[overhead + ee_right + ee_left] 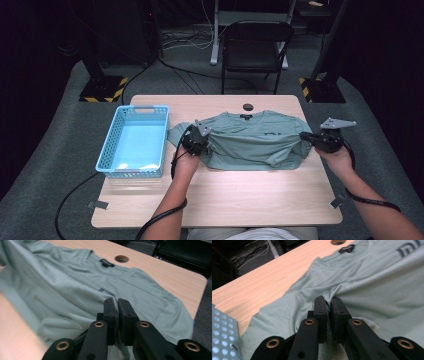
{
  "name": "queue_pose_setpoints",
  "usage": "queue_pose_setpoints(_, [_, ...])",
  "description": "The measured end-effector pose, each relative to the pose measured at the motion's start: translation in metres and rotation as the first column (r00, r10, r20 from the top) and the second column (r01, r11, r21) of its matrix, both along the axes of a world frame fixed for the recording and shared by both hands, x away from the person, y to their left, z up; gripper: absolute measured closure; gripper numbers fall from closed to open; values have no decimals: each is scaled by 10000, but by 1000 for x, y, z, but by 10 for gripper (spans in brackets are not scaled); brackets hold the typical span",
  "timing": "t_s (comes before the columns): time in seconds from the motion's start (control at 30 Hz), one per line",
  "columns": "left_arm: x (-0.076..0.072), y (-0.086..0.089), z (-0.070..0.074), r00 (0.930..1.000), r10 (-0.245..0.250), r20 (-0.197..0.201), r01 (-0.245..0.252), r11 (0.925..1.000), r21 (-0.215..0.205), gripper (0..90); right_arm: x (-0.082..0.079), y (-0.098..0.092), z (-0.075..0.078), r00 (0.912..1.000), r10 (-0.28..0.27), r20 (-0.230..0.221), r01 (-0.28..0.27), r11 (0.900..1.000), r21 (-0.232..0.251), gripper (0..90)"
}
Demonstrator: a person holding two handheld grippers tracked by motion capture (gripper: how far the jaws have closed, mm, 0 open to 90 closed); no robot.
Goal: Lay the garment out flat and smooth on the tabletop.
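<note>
— Black jaws rose from the bottom of both gripper views. What did they have?

— Each pair was pressed together on a fold of the grey-green T-shirt [252, 140]. In the left gripper view the left gripper [328, 303] pinched a ridge of the dotted mesh fabric, and creases ran out from the pinch. In the right gripper view the right gripper [116, 305] clamped a similar fold, with cloth bunched below the jaws.

— And the basket?

— A light blue plastic basket [111, 145] with perforated walls stood on the table [225, 195] at its left side, just beside the shirt's left sleeve. I saw nothing lying in it; its floor looked bare and shiny.

— Where did the grippers sit in the high view?

— The left gripper [196, 140] held the shirt at its left edge, near the sleeve. The right gripper [312, 140] held it at the right edge, close to the table's side. Each was carried in one of the person's hands, forearms coming in from below.

— How did the shirt look?

— It lay spread across the far half of the table, collar away from the person, with a dark neck label and a dark print on the chest. The near hem was wavy and the cloth pulled taut between the two grips. A round hole [248, 106] in the table sat just beyond the collar.
</note>
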State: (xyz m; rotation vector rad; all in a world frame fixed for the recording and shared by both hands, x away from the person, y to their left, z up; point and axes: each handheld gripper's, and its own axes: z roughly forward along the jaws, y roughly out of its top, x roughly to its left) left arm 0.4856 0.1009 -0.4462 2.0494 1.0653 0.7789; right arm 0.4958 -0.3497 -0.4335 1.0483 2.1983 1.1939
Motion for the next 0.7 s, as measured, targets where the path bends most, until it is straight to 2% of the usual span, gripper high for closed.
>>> queue_pose_setpoints(0.1, [12,-1,-10,9991,266,-324,-274,9994,-228,823,17,5,-7,9989,-450,-107,449,9989,-142,834])
queue_pose_setpoints(0.17, [15,-2,-16,9972,485,-572,-509,9978,-418,674,25,7,-15,9964,-783,-337,775,9967,-246,765])
queue_pose_setpoints(0.2, [14,-1,-17,9966,446,-695,-482,9975,-511,630,28,8,-19,9944,-924,-513,909,9954,-311,718])
queue_pose_setpoints(0.27, [8,1,-17,9965,512,-662,-543,9975,-447,547,27,8,-24,9925,-1075,-575,1054,9937,-382,654])
queue_pose_setpoints(0.33, [1,4,-16,9961,470,-750,-513,9971,-559,485,21,7,-25,9931,-1064,-495,1037,9931,-545,604])
queue_pose_setpoints(0.43, [-14,9,-15,9955,285,-908,-341,9976,-610,464,8,4,-21,9954,-865,-403,841,9948,-578,590])
queue_pose_setpoints(0.53, [-29,14,-19,9945,146,-1041,-248,9949,-973,468,-7,1,-20,9971,-537,-539,505,9969,-605,586])
queue_pose_setpoints(0.63, [-39,17,-28,9926,21,-1211,-155,9938,-1099,476,-21,0,-29,9958,-261,-873,200,9974,-698,584])
queue_pose_setpoints(0.7, [-41,18,-34,9908,70,-1353,-210,9945,-1023,483,-26,1,-39,9943,-164,-1056,74,9964,-850,584])
